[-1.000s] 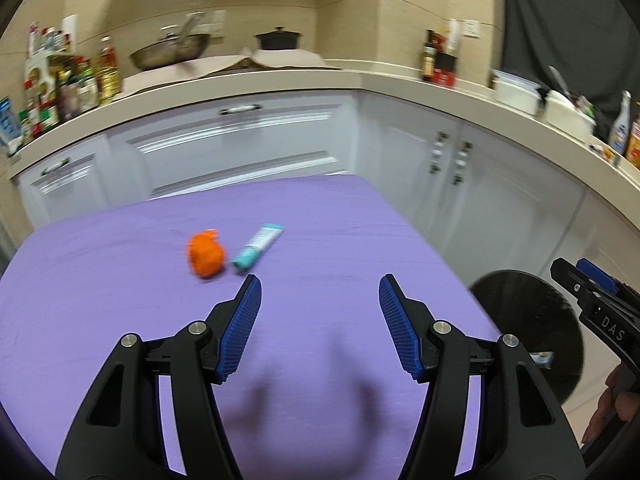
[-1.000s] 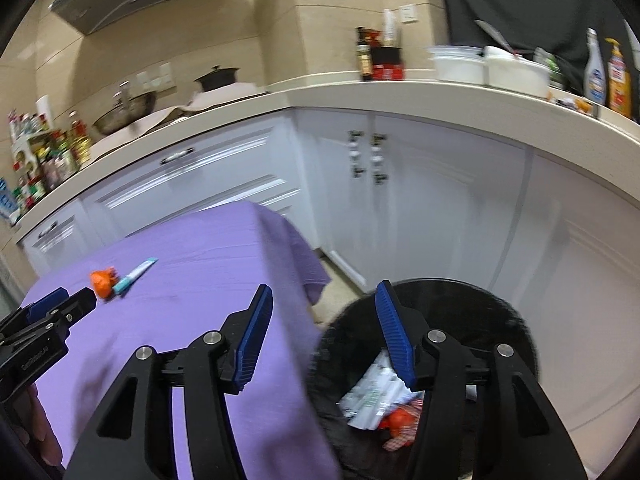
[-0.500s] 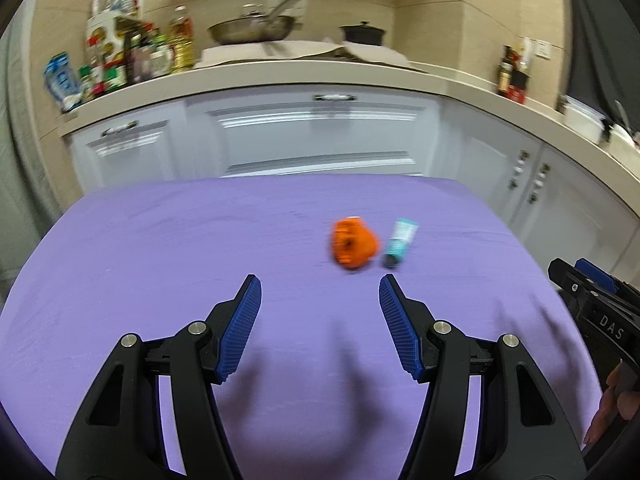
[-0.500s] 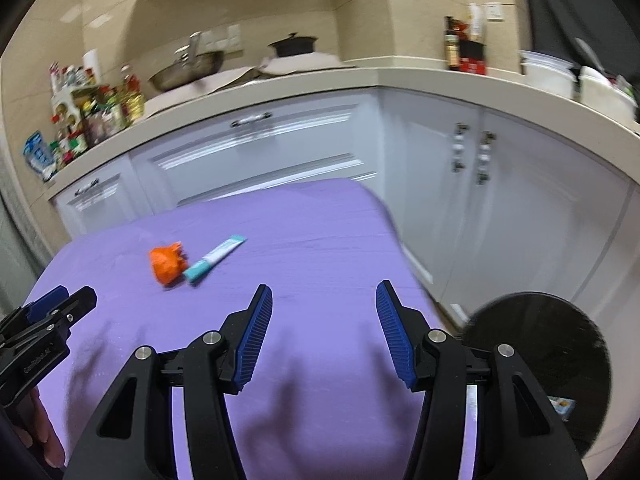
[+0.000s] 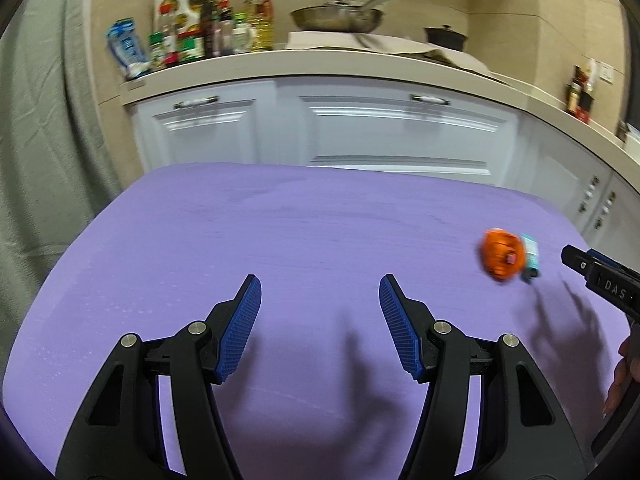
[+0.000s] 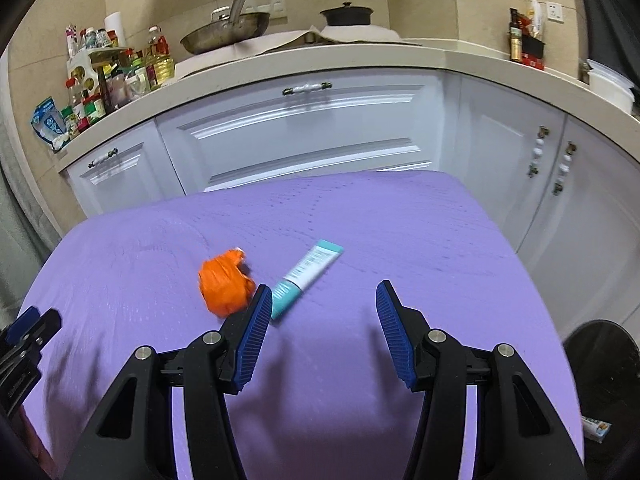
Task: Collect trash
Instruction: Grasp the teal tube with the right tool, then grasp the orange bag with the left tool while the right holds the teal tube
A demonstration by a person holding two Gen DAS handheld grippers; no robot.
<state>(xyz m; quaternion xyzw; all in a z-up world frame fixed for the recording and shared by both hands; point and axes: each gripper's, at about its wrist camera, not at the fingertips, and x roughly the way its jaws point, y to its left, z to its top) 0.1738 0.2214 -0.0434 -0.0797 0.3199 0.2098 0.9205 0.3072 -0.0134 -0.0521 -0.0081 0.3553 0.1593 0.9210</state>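
A crumpled orange wrapper [image 6: 225,285] and a teal-and-white tube [image 6: 307,273] lie side by side on the purple table [image 6: 360,220]. My right gripper [image 6: 322,316] is open and empty, just short of them, its left finger close to the tube's near end. In the left wrist view the orange wrapper [image 5: 502,255] and the tube [image 5: 530,256] lie far right. My left gripper [image 5: 320,312] is open and empty over bare cloth. The right gripper's tip [image 5: 600,280] shows at the right edge. The black bin [image 6: 604,356] stands on the floor at the right.
White kitchen cabinets [image 6: 300,136] and a counter with bottles [image 6: 116,76], a pan [image 6: 224,34] and a pot [image 6: 346,14] run behind the table. A grey curtain [image 5: 44,160] hangs at the left. A small packet [image 6: 596,428] lies beside the bin.
Both grippers swung left, away from the bin. The right gripper came over the table and closer to the wrapper and tube. In the left view the trash slid to the far right.
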